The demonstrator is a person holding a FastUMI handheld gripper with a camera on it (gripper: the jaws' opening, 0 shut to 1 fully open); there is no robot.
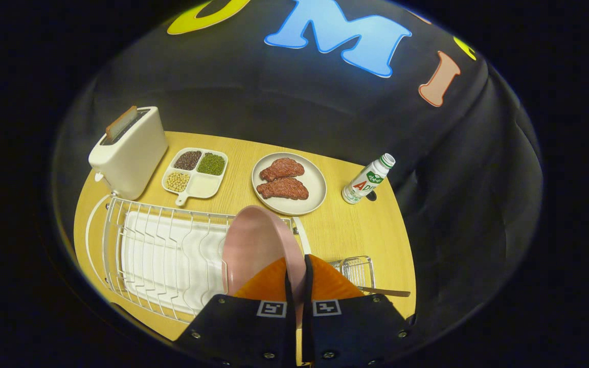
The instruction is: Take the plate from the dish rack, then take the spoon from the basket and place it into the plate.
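A pink plate (pixel 253 245) stands on edge at the right end of the white wire dish rack (pixel 161 255). My gripper (pixel 297 266) is shut on the plate's right rim, which runs down into the narrow slit between the two fingers. To the right of the fingers a small wire basket (pixel 358 270) hangs on the rack's end. The spoon's (pixel 387 293) metal handle pokes out of it to the right, and its bowl is hidden behind my fingers.
Beyond the rack on the wooden table are a white toaster (pixel 130 151) with toast in it, a divided dish of beans (pixel 195 173), a grey plate with two meat pieces (pixel 289 183) and a small bottle (pixel 367 180). Bare tabletop lies right of the rack.
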